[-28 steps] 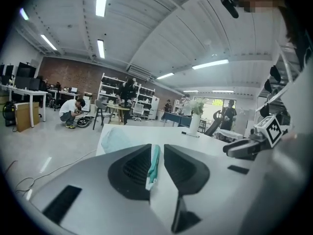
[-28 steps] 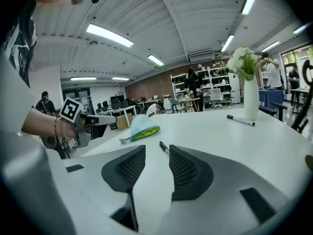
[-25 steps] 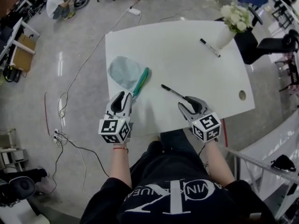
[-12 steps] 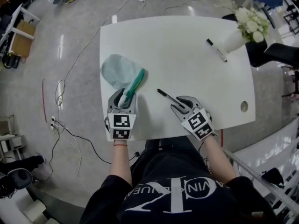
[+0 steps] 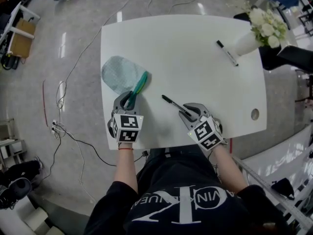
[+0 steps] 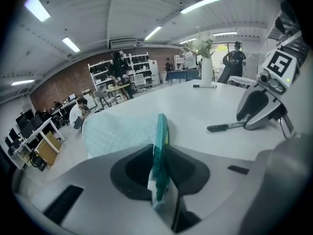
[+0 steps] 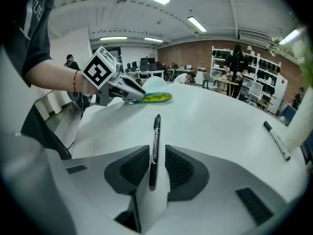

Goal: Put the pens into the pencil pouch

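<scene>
A pale blue pencil pouch (image 5: 117,74) with a teal zipper edge (image 5: 140,83) lies at the left of the white table (image 5: 186,48). My left gripper (image 5: 128,99) is down on it. Its jaws are closing, and the pads touch both sides of the zipper edge (image 6: 160,131). A black pen (image 5: 171,103) lies in front of me, its near end between the jaws of my right gripper (image 5: 189,110). Those jaws are closing too, with a thin gap still beside the pen (image 7: 154,143). A second black pen (image 5: 227,53) lies far right.
A white vase of flowers (image 5: 247,40) stands at the table's far right corner, next to the second pen. A round cable hole (image 5: 255,114) sits near the right front edge. Cables trail over the floor to the left. Behind the table are shelves, desks and people.
Both grippers have come down onto the table. The left went forward over the pouch's zipper edge, the right over the pen's near end. Both pairs of jaws have narrowed.
</scene>
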The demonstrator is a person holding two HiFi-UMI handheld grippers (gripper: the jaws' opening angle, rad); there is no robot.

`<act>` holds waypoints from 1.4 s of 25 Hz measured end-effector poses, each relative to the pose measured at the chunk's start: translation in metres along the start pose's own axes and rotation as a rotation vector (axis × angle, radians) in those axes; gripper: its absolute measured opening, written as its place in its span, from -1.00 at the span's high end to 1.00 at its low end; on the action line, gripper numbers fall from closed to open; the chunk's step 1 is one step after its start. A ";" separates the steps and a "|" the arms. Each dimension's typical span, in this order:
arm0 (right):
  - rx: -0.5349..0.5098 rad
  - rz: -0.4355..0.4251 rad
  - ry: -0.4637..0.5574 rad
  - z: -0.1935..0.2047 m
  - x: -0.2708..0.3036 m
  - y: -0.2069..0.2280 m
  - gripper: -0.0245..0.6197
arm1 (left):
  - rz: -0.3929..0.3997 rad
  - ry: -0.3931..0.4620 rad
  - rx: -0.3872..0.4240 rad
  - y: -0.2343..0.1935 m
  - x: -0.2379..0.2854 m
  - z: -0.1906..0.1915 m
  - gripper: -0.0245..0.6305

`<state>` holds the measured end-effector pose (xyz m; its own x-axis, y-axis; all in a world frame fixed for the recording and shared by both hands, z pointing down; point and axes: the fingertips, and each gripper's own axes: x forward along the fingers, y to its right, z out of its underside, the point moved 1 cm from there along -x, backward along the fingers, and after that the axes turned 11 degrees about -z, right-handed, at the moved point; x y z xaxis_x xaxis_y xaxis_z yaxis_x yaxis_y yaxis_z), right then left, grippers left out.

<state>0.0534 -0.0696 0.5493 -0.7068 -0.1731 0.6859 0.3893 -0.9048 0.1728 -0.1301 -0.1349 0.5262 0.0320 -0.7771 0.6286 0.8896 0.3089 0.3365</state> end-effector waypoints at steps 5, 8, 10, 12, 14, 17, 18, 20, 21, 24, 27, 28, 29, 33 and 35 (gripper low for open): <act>-0.009 0.003 -0.016 -0.002 -0.001 -0.001 0.66 | 0.004 -0.010 -0.025 -0.004 0.002 0.000 0.76; -0.013 0.002 -0.022 -0.003 0.001 -0.003 0.74 | 0.006 0.002 -0.053 -0.007 0.001 -0.001 0.78; -0.011 0.003 -0.025 -0.004 0.002 -0.005 0.77 | 0.008 0.024 -0.075 -0.010 -0.002 -0.004 0.78; -0.011 0.000 -0.026 -0.005 0.002 -0.007 0.77 | 0.006 0.047 -0.087 -0.013 -0.007 -0.008 0.79; -0.010 -0.008 -0.012 -0.009 0.003 -0.009 0.77 | 0.009 0.066 -0.110 -0.016 -0.011 -0.010 0.79; -0.012 -0.017 0.024 -0.023 0.005 -0.010 0.77 | 0.018 0.085 -0.144 -0.018 -0.016 -0.012 0.79; -0.014 -0.019 0.034 -0.030 0.006 -0.010 0.77 | 0.020 0.088 -0.141 -0.019 -0.017 -0.012 0.79; -0.015 -0.025 0.050 -0.042 0.008 -0.011 0.77 | 0.024 0.087 -0.120 -0.018 -0.019 -0.011 0.79; -0.015 -0.029 0.057 -0.047 0.010 -0.012 0.77 | 0.027 0.086 -0.113 -0.017 -0.021 -0.011 0.79; -0.016 -0.040 0.066 -0.060 0.016 -0.013 0.77 | 0.037 0.093 -0.113 -0.016 -0.024 -0.011 0.79; -0.028 -0.049 0.076 -0.071 0.022 -0.013 0.77 | 0.044 0.099 -0.113 -0.015 -0.029 -0.012 0.79; -0.033 -0.054 0.078 -0.072 0.025 -0.013 0.77 | 0.046 0.102 -0.117 -0.014 -0.030 -0.012 0.79; -0.038 -0.058 0.076 -0.073 0.027 -0.012 0.77 | 0.049 0.105 -0.122 -0.013 -0.031 -0.012 0.79; -0.048 -0.074 0.063 -0.077 0.034 -0.012 0.77 | 0.064 0.112 -0.126 -0.006 -0.035 -0.014 0.79; -0.045 -0.083 0.053 -0.079 0.036 -0.013 0.77 | 0.072 0.114 -0.122 -0.003 -0.037 -0.015 0.79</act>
<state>-0.0237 -0.0949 0.5158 -0.7661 -0.1160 0.6322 0.3020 -0.9332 0.1947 -0.1271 -0.1151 0.4912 0.1432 -0.8144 0.5623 0.9314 0.3030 0.2016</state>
